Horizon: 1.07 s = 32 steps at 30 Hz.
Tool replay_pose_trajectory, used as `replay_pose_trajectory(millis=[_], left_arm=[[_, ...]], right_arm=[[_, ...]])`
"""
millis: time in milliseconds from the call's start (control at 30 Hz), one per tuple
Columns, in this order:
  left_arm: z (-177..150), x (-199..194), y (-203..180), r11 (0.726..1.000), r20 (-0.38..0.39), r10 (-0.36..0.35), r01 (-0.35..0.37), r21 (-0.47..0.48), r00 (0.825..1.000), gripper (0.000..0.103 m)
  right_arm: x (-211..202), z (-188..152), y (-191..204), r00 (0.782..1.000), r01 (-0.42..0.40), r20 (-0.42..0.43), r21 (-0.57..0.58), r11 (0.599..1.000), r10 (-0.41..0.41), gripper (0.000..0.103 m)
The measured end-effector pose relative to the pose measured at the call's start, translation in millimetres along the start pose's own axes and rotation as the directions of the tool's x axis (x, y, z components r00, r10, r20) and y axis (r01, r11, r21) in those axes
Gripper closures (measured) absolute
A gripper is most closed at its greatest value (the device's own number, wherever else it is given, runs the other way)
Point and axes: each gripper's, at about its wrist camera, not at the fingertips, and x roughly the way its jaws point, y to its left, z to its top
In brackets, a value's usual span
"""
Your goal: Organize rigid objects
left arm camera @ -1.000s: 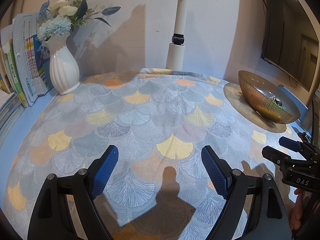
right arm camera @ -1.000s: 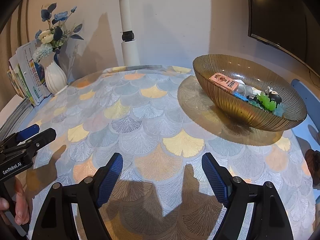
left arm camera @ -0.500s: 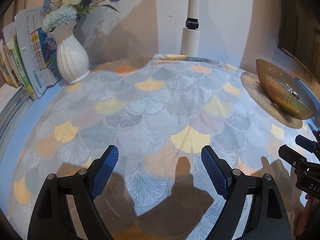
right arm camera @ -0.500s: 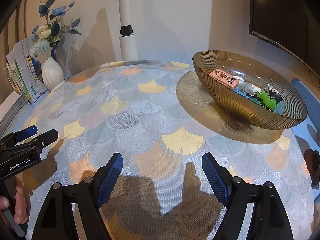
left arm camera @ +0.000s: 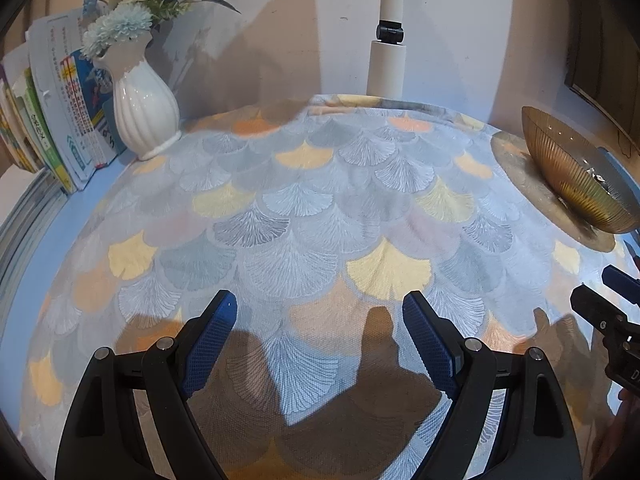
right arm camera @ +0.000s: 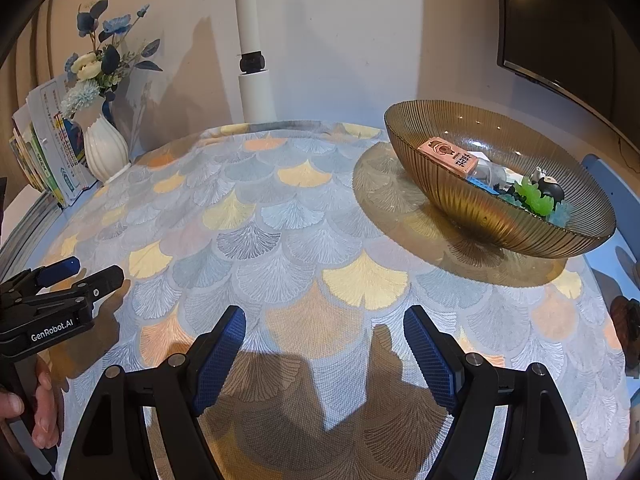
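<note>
while both grippers gape, one bowl (right arm camera: pixel 472 204) holds one pink box (right arm camera: pixel 448 158).

A ribbed amber glass bowl (right arm camera: pixel 472 204) sits upright at the right of the frame, holding a pink box (right arm camera: pixel 448 158) lying flat, a green toy (right arm camera: pixel 534 198) and a black figure (right arm camera: pixel 552 190) (other small pieces are too jumbled to identify).

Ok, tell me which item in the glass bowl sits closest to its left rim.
The pink box in the amber glass bowl: it leans against the left wall, while the green toy and black figurine cluster toward the right.
</note>
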Motion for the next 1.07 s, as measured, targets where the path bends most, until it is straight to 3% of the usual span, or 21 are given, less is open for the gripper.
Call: replay_pose_trajectory(millis=[167, 267, 300, 367, 467, 1067], left_arm=[[-0.2, 4.7, -1.1, 1.0, -0.024, 0.01, -0.01, 0.0, 1.0, 0.019], [-0.3, 13.3, -2.9, 0.999, -0.07, 0.035, -0.035, 0.002, 0.997, 0.018], [-0.7, 17.3, -3.9, 0.999, -0.092, 0.04, -0.04, 0.005, 0.995, 0.012], [-0.3, 20.3, -3.1, 0.998, -0.104, 0.066, -0.067, -0.006, 0.992, 0.0], [0.0, 25.9, 4.3, 0.997, -0.138, 0.044, -0.052, -0.052, 0.989, 0.0], [-0.6, 27.4, 5.2, 0.998, -0.123, 0.026, -0.033, -0.061, 0.992, 0.0]], right_arm=[[5.2, 1.2, 0.8, 1.0, 0.012, -0.029, -0.001, 1.0, -0.012, 0.023], [21.5, 2.2, 1.8, 0.993, 0.03, -0.116, -0.006, 1.0, -0.03, 0.023], [27.8, 2.2, 2.2, 0.988, 0.033, -0.151, -0.008, 0.999, -0.034, 0.022], [29.6, 2.6, 4.0, 0.986, 0.04, -0.16, -0.017, 0.999, -0.042, 0.011], [33.9, 3.0, 5.2, 0.982, 0.046, -0.182, -0.025, 0.999, -0.05, 0.0], [37.5, 3.9, 4.1, 0.98, 0.048, -0.192, -0.02, 0.999, -0.051, 0.0]])
